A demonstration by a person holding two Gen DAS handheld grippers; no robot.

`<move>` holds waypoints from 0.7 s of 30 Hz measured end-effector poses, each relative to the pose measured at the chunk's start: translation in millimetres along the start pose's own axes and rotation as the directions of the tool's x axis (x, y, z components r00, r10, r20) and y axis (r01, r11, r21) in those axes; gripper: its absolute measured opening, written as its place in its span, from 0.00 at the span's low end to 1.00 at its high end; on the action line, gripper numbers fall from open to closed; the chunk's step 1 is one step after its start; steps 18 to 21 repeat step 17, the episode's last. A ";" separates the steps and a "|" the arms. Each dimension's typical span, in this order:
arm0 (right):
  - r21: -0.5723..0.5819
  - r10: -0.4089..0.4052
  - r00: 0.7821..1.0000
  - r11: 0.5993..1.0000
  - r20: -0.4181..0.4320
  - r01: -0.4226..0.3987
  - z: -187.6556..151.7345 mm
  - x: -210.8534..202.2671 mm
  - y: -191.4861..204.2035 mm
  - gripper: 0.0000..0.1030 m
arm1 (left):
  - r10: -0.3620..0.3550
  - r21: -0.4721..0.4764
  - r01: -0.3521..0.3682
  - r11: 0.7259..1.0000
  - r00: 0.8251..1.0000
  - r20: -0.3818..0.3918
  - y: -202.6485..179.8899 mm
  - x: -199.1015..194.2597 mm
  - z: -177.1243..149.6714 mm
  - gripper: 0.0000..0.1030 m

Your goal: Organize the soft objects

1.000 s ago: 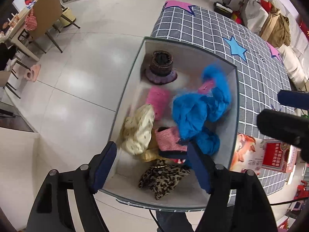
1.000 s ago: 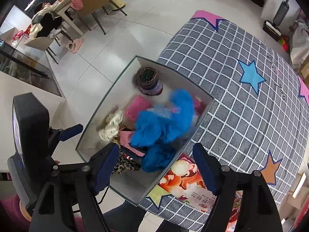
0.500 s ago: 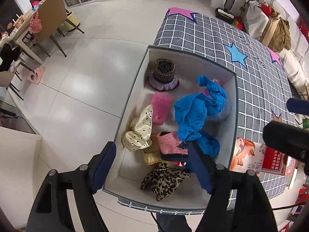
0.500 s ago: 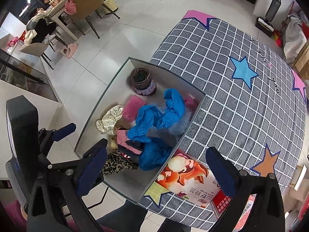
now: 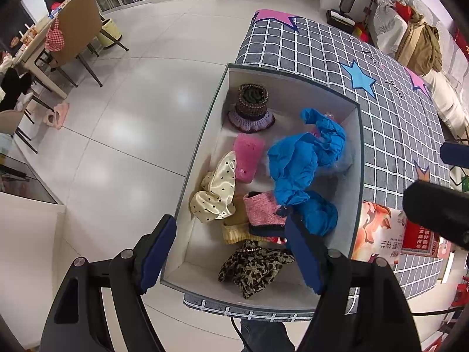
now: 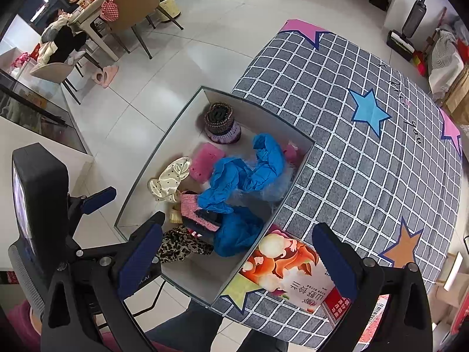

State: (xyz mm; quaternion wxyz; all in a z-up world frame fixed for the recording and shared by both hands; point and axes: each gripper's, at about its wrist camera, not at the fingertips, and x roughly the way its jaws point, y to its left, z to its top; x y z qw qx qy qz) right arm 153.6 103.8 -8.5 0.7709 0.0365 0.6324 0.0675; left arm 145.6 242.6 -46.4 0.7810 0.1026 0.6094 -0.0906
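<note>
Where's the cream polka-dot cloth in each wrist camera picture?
Left wrist view: cream polka-dot cloth lies left of centre, against the left wall of the box.
Right wrist view: the same cloth sits left of centre, near that wall.
Shared landmark: the pink knit piece lies just beside it.

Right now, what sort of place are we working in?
Most likely a home living and dining area: a dining table with chairs, slippers on the tiled floor, and an upright vacuum by the wall.

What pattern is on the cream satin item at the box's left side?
Black polka dots on the cream satin item, clearest in the left wrist view.
</note>
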 end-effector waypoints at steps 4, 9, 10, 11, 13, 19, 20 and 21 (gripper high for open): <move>0.001 0.000 1.000 1.000 -0.002 0.000 -0.7 0.4 0.9 1.00 | -0.002 0.004 0.002 1.000 1.000 -0.002 -1.1 -0.1 -2.2 0.77; 0.006 -0.002 1.000 1.000 -0.001 0.002 -2.2 0.6 -0.3 1.00 | 0.004 0.003 -0.004 1.000 1.000 -0.008 -1.1 0.6 -3.2 0.77; 0.008 -0.002 1.000 1.000 -0.001 0.002 -2.4 0.5 -0.9 1.00 | 0.008 0.002 -0.008 1.000 1.000 -0.008 -1.0 0.9 -3.2 0.77; 0.010 -0.002 1.000 1.000 -0.001 0.002 -2.5 0.5 -1.4 1.00 | 0.014 0.001 -0.014 1.000 1.000 -0.008 -0.8 1.1 -3.0 0.77; 0.013 -0.001 1.000 1.000 -0.003 0.001 -3.0 0.7 -2.6 1.00 | 0.021 -0.007 -0.021 1.000 1.000 0.006 0.5 0.1 -3.0 0.77; 0.016 -0.005 1.000 1.000 -0.006 0.005 -2.6 2.1 -4.3 1.00 | -0.086 -0.072 0.092 0.993 0.992 0.091 13.3 -12.1 -1.2 0.77; 0.016 -0.005 1.000 1.000 -0.006 0.005 -2.6 2.1 -4.3 1.00 | -0.086 -0.072 0.092 0.993 0.992 0.091 13.3 -12.1 -1.2 0.77; 0.016 -0.005 1.000 1.000 -0.006 0.005 -2.6 2.1 -4.3 1.00 | -0.086 -0.072 0.092 0.993 0.992 0.091 13.3 -12.1 -1.2 0.77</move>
